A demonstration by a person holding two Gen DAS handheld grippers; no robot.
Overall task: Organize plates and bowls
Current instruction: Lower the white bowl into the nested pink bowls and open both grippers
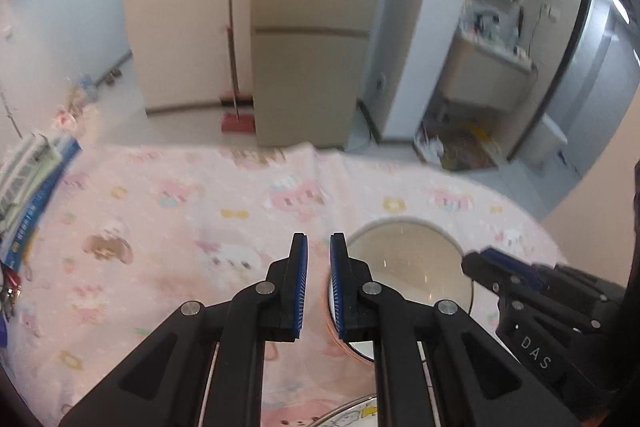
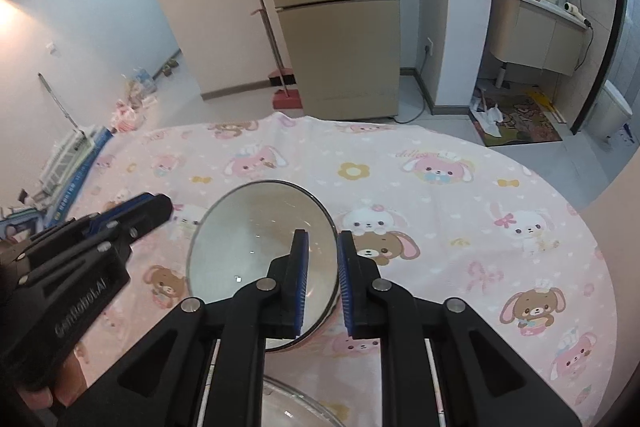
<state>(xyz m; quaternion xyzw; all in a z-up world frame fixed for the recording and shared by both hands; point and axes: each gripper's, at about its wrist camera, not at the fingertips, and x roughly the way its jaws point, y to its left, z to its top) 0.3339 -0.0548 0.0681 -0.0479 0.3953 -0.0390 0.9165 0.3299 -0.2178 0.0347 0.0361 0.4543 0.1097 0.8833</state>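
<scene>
A round clear bowl sits on the pink cartoon tablecloth. My right gripper straddles the bowl's right rim, one finger inside and one outside, with a gap still showing beside the rim. In the left wrist view the same bowl lies just right of my left gripper, whose jaws stand slightly apart over bare cloth. The left gripper hovers off the bowl's left side. The right gripper shows at the bowl's far rim. A second glass dish peeks in at the bottom edge.
Blue and white boxes are stacked at the table's left edge. Beyond the table's far edge stand a beige fridge and a red dustpan with broom. A bathroom doorway with a mat opens at the right.
</scene>
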